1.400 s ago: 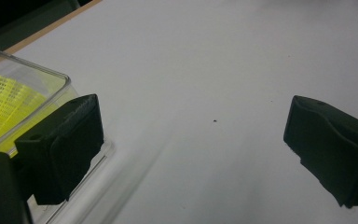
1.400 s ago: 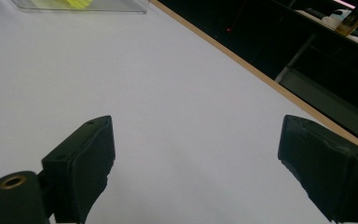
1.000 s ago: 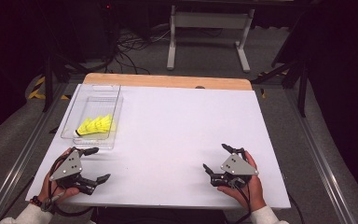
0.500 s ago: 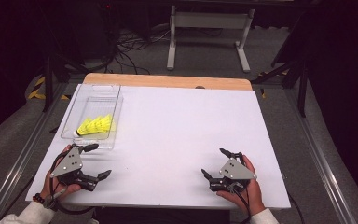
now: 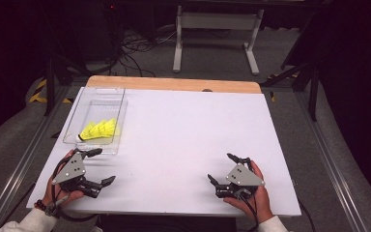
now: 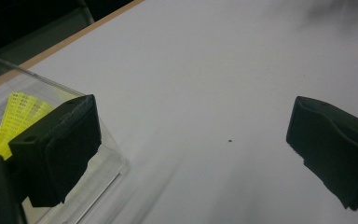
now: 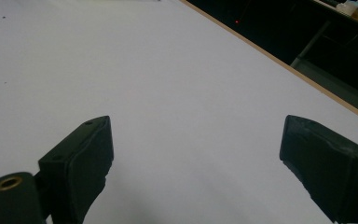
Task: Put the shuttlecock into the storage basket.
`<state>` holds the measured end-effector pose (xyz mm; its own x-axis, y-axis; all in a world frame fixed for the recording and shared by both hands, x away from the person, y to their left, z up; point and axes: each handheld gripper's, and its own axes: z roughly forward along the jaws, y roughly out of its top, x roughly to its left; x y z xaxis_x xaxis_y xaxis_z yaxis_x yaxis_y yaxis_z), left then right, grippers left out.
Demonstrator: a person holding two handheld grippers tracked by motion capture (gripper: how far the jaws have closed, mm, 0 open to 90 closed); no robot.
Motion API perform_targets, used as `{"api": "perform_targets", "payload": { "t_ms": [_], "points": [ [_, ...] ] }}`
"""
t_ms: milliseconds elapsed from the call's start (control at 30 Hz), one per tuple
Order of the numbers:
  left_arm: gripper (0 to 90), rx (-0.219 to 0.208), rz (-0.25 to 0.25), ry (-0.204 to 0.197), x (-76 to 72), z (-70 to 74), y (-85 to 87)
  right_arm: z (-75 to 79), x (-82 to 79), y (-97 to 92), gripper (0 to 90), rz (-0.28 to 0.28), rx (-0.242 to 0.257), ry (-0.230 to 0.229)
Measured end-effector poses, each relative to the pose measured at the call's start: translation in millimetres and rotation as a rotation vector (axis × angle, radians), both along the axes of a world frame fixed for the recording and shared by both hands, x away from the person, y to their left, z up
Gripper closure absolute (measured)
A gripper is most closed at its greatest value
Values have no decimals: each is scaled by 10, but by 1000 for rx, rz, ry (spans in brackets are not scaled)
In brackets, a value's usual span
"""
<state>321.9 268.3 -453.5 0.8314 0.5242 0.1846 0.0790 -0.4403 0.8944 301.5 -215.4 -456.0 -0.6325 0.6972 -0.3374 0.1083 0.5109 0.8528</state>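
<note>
A white table (image 5: 183,140) carries a clear plastic tray (image 5: 118,108) at its far left, and inside the tray lie bright yellow shuttlecocks (image 5: 99,130), their netted skirts fanned out side by side and one dark tip pointing toward the tray's left wall. The left gripper (image 5: 99,166) sits just in front of the tray's near end with its jaws spread wide and empty. The right gripper (image 5: 221,168) rests well apart at the table's near right, likewise released and grasping nothing.

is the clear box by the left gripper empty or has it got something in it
Not empty: the clear box holds yellow shuttlecocks, lying on their sides inside its walls.
</note>
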Motion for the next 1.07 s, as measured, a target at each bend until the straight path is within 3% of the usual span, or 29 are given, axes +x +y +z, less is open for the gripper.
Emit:
{"api": "perform_targets", "payload": {
  "t_ms": [267,533,1067],
  "points": [
    [39,-4,2,-5,-15,3,2,3,12,3,105,-30,5,-7],
    [42,-8,10,3,5,-5,-4,-2,25,-2,104,-50,-32,-15],
    [43,-6,12,4,14,0,-7,5,41,-45,105,-60,-27,-16]
  ]
}}
